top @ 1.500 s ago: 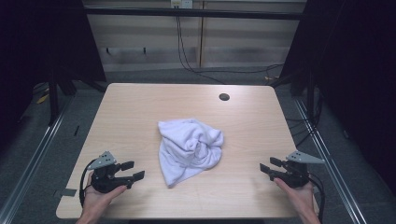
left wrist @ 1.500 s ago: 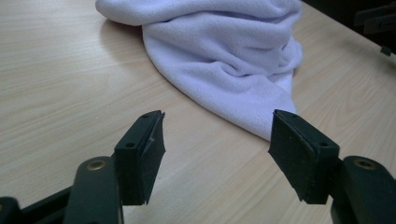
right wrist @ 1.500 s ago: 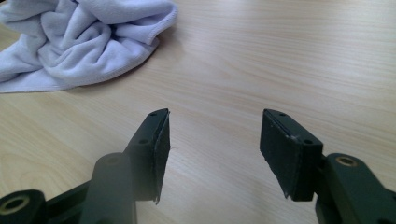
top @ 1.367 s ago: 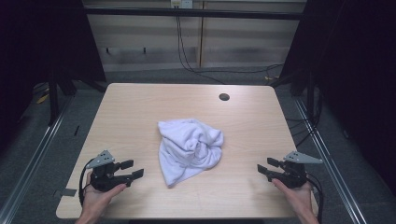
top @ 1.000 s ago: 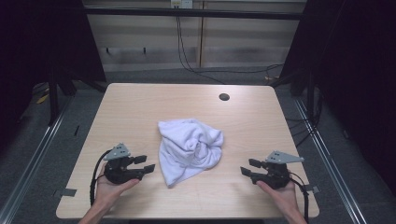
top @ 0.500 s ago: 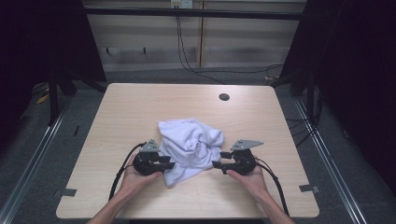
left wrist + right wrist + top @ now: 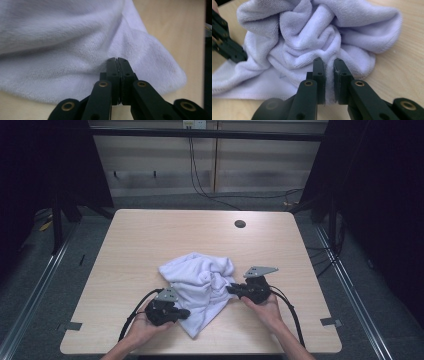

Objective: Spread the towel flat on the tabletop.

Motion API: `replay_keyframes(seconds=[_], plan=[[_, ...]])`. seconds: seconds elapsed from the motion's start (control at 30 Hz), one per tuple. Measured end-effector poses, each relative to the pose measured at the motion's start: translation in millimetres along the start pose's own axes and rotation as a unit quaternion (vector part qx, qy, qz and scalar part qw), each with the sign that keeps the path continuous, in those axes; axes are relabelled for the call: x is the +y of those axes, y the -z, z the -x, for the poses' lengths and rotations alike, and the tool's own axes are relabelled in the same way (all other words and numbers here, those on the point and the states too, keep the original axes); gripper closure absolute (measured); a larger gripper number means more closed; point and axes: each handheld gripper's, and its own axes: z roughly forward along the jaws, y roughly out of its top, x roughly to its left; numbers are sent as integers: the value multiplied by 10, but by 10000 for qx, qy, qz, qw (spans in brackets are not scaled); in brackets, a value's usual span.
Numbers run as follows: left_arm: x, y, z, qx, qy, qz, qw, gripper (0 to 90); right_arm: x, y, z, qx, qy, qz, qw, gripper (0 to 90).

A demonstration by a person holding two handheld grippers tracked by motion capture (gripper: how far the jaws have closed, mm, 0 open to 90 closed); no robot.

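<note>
On counter (image 7: 125,245), both claws have just been closing: left claw (image 7: 117,60) pinches towel (image 7: 200,280) edge, right claw (image 7: 329,61) clamps fold; lift evenly, spread apart

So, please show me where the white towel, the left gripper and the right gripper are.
white towel (image 7: 200,277): high view, middle of the crumpled cloth.
left gripper (image 7: 117,60): left gripper view, between its fingertips.
right gripper (image 7: 329,61): right gripper view, between its fingertips.

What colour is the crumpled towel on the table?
White, with a faint lilac tint; the towel shows best in the right gripper view.
</note>
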Motion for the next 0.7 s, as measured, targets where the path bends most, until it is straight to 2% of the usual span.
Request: replay_keyframes(seconds=[0.07, 0.2, 0.27, 0.3, 0.37, 0.4, 0.47, 0.5, 0.53, 0.57, 0.6, 0.63, 0.67, 0.7], plan=[[-35, 32, 84, -46, -78, -103, 9999, 893, 62, 87, -47, 61, -21, 169, 9998, 802], [-80, 88, 118, -64, -39, -112, 9999, 860, 130, 192, -56, 40, 13, 367, 9993, 807], [-78, 110, 119, -65, -40, -85, 9999, 845, 132, 209, -39, 43, 14, 381, 9993, 819], [-49, 171, 105, -110, -22, 147, 9998, 804, 130, 222, -11, 25, -20, 342, 9994, 829], [39, 262, 71, -13, -15, 534, 9986, 736, 157, 236, 22, 51, -34, 395, 9992, 830], [81, 298, 49, 35, 14, 708, 9975, 694, 185, 242, 35, 63, -34, 422, 9991, 831], [222, 386, -53, 213, 154, 1169, 9928, 604, 267, 245, 58, 86, -56, 497, 9987, 833], [222, 386, -53, 213, 154, 1169, 9928, 570, 316, 236, 67, 126, -84, 566, 9983, 833], [337, 423, -134, 493, 220, 1404, 9886, 522, 368, 222, 69, 151, -78, 603, 9980, 833], [337, 423, -134, 493, 220, 1404, 9886, 496, 368, 222, 69, 151, -78, 603, 9980, 833], [485, 434, -209, 506, 226, 1646, 9848, 495, 476, 190, 34, 194, -18, 674, 9975, 833], [485, 434, -209, 506, 226, 1646, 9848, 487, 476, 190, 34, 194, -18, 674, 9975, 833], [550, 435, -213, 704, 141, 1701, 9828, 465, 578, 167, -19, 283, 52, 738, 9969, 832], [607, 429, -216, 806, 45, 1790, 9805, 465, 578, 167, -19, 283, 52, 738, 9969, 832]])
